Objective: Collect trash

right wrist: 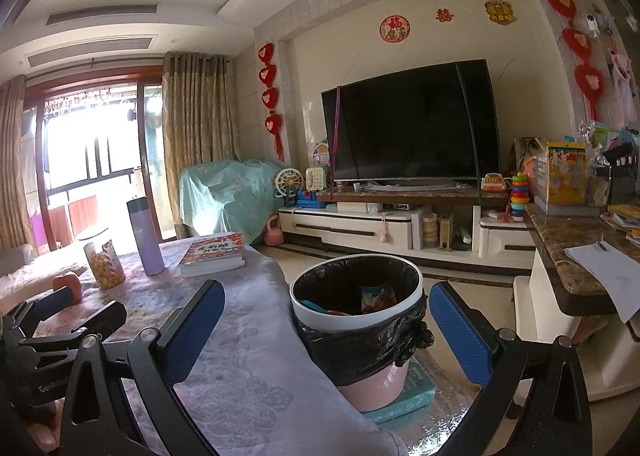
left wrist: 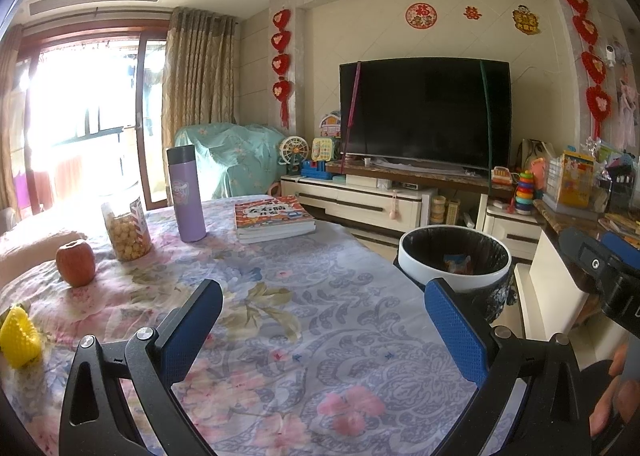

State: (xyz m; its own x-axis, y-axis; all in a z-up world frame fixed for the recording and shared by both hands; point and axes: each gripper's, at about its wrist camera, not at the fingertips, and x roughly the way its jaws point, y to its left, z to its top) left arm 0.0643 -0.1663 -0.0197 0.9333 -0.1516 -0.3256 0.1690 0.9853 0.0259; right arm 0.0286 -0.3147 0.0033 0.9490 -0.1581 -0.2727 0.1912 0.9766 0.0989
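A pink trash bin (right wrist: pixel 372 384) with a white rim and a black liner stands on the floor beside the table, with colourful wrappers (right wrist: pixel 378 298) inside. In the left wrist view the trash bin (left wrist: pixel 456 280) shows past the table edge. My left gripper (left wrist: pixel 324 306) is open and empty above the floral tablecloth (left wrist: pixel 320 336). My right gripper (right wrist: pixel 326 306) is open and empty, level with the bin's rim. A yellow foam net (left wrist: pixel 18 336) lies at the table's left edge. The left gripper (right wrist: pixel 60 310) also appears at the left in the right wrist view.
On the table stand an apple (left wrist: pixel 76 262), a jar of snacks (left wrist: pixel 128 232), a purple bottle (left wrist: pixel 186 193) and a stack of books (left wrist: pixel 274 217). A TV cabinet (right wrist: pixel 360 228) lines the far wall. A marble counter (right wrist: pixel 568 260) with paper lies to the right.
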